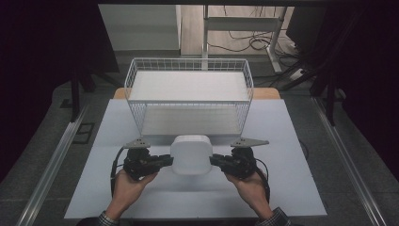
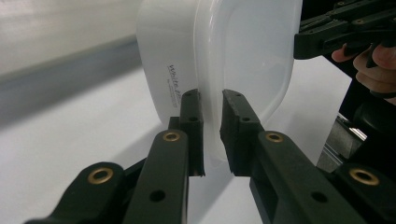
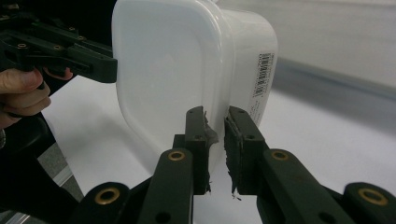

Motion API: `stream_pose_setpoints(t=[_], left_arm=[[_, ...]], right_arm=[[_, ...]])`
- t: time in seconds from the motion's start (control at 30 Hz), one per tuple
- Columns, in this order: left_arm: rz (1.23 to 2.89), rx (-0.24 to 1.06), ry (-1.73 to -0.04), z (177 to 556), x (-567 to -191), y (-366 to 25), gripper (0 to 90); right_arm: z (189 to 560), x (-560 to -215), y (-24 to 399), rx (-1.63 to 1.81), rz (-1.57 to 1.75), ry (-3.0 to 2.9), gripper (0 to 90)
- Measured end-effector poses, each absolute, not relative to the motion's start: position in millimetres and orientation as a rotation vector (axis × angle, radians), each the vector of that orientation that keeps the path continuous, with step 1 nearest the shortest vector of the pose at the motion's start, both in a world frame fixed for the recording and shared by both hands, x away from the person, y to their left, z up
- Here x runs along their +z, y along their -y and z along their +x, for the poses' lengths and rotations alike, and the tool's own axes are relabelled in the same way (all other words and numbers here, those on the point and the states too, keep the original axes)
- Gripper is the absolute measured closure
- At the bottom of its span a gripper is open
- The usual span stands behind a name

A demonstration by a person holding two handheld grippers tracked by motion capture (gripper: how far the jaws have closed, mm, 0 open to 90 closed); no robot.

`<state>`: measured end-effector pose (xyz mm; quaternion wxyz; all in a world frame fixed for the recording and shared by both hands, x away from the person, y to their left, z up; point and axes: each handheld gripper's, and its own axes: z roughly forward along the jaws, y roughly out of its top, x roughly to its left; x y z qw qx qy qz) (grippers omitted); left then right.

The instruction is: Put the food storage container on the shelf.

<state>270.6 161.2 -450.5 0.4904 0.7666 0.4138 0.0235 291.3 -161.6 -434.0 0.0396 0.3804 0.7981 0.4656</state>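
The container [image 1: 190,154] is smooth, translucent white plastic; the basket [image 1: 188,96] is white-coated wire.

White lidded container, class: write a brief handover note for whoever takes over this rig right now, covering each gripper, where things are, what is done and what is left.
Left gripper: shut on the white container, pinching its left rim.
Right gripper: shut on the opposite rim.
The container is held between both grippers, over the table, just in front of the wire basket.
Done: two-sided grip.
Left: probably lift it into the basket and release.
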Motion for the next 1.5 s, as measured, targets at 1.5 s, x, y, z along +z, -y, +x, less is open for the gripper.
stream_pose_setpoints(t=[1.5], left_arm=[[1.733,0.216,-0.957,329,-340,-180,80.3]], right_arm=[[361,-327,142,1.59,1.04,-2.268,78.3]])
